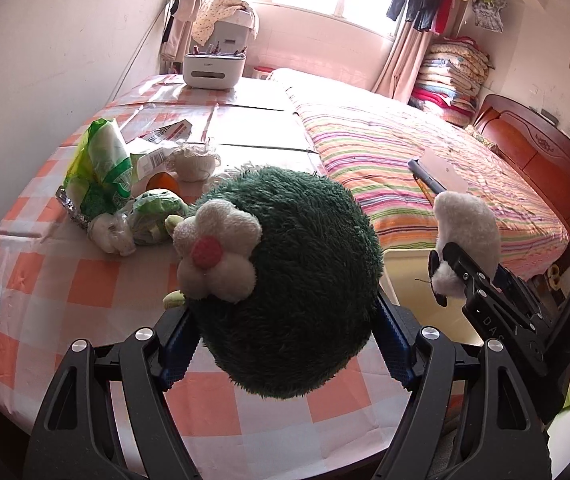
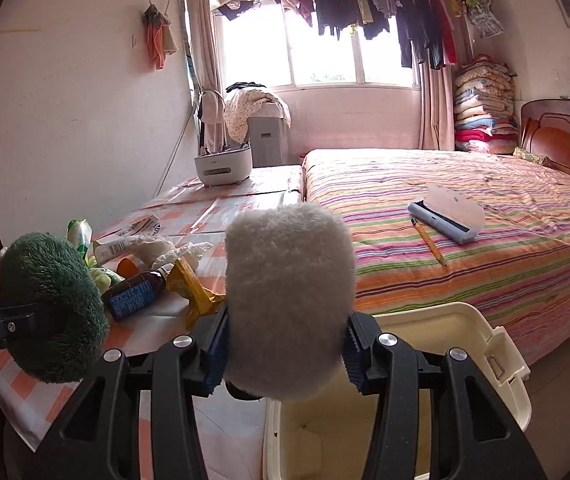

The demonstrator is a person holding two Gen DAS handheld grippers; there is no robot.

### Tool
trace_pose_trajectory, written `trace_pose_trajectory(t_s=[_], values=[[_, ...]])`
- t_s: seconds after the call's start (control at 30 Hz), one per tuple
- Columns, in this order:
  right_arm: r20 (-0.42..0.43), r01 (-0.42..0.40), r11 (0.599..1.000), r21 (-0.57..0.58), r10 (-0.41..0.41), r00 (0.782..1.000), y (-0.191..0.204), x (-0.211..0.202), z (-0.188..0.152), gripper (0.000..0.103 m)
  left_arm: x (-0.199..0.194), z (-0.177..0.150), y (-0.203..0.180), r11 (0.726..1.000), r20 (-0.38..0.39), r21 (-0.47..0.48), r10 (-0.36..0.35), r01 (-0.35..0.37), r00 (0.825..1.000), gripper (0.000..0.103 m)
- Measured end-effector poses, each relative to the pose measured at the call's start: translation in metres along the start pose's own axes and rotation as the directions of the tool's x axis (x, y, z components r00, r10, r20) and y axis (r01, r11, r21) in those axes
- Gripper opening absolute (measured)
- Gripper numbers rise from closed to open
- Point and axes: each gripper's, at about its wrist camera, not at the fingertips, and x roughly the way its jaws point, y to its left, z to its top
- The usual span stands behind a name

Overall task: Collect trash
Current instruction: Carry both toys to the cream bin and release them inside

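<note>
Left gripper jaws pinch a green plush toy with a white flower, over the worktop edge beside the cream bin. Right gripper jaws pinch a white plush piece, above the bin's near rim. Risk: soft pile compresses, so either toy could slip out short of the bin and land on the floor. Bin interior looks empty where visible. Wrappers and a brown bottle sit on the worktop, left of the bin.
</note>
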Motion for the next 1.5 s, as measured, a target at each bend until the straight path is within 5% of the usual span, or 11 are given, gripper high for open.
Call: trace_pose_trajectory(t_s=[0.27, 0.43, 0.67, 0.8, 1.0, 1.13, 1.27, 1.37, 1.5], values=[[-0.044, 0.109, 0.988, 0.114, -0.105, 0.994, -0.043, -0.003, -0.003, 0.048, 0.024, 0.007, -0.038, 0.996, -0.030, 0.078, -0.041, 0.044, 0.999, 0.075], [-0.116, 0.144, 0.970, 0.195, -0.123, 0.986, -0.066, 0.005, -0.009, 0.050, 0.039, 0.010, -0.057, 0.993, -0.055, 0.098, -0.066, 0.071, 0.996, 0.075], [-0.126, 0.126, 0.947, 0.295, -0.093, 0.988, -0.082, 0.003, -0.012, 0.065, 0.060, 0.012, -0.079, 0.987, -0.083, 0.122, -0.096, 0.106, 0.992, 0.076], [-0.078, 0.131, 0.923, 0.361, -0.110, 0.991, -0.095, -0.010, -0.011, 0.074, 0.074, 0.010, -0.089, 0.984, -0.120, 0.124, -0.111, 0.126, 0.987, 0.076], [-0.020, 0.255, 0.835, 0.487, -0.281, 0.959, -0.119, -0.036, -0.011, 0.087, 0.087, 0.006, -0.106, 0.980, -0.153, 0.134, -0.128, 0.149, 0.980, 0.076], [0.151, 0.164, 0.782, 0.601, -0.313, 0.938, -0.133, -0.066, -0.014, 0.087, 0.093, 0.005, -0.119, 0.974, -0.175, 0.152, -0.141, 0.168, 0.974, 0.078], [0.305, 0.086, 0.778, 0.622, -0.342, 0.889, -0.138, -0.091, -0.012, 0.087, 0.097, 0.004, -0.131, 0.970, -0.184, 0.170, -0.141, 0.173, 0.973, 0.078], [0.387, 0.010, 0.818, 0.575, -0.283, 0.878, -0.139, -0.101, -0.007, 0.087, 0.099, 0.002, -0.137, 0.968, -0.195, 0.178, -0.144, 0.179, 0.970, 0.080], [0.415, 0.073, 0.869, 0.490, -0.305, 0.857, -0.127, -0.108, 0.004, 0.088, 0.100, 0.001, -0.145, 0.964, -0.193, 0.194, -0.146, 0.184, 0.970, 0.084]])
